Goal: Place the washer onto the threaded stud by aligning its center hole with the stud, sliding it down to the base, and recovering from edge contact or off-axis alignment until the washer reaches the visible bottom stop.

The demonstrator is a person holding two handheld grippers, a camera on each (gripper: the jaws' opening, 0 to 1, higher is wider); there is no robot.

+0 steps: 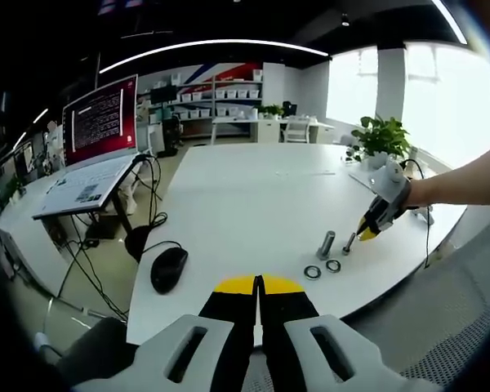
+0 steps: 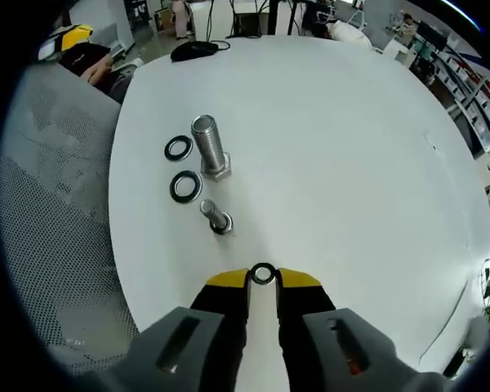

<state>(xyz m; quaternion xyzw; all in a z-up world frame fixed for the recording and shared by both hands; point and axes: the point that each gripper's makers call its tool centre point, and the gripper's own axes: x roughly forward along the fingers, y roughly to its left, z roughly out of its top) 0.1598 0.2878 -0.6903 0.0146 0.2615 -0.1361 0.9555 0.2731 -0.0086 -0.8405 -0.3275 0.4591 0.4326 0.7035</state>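
Washer: small dark metal ring (image 2: pixel 263 274) sitting pinched at the tips of the right hand-held gripper (image 2: pixel 263 278), its hole facing the camera, above the white tabletop (image 2: pixel 351 163).
Right hand-held gripper: jaws narrow, closing on the ring by its outer edge; in the left gripper view it is reaching in from the right (image 1: pixel 374 224), close to the studs.
Left hand-held gripper: jaws (image 1: pixel 259 287) nearly together, carrying nothing, waiting at the near tabletop edge.
Studs: small threaded stud (image 2: pixel 216 216) standing just ahead of the held ring; larger bolt (image 2: pixel 209 145) standing beyond it.
Spare rings: two (image 2: pixel 185 186) (image 2: pixel 178 148) lying flat beside the studs.
Handling: ring is looking light, thin, rigid and slick, likely pivoting or slipping if squeezed unevenly.
Hold: rim grip is keeping the hole clear; levelling it over the stud is probably mattering most.
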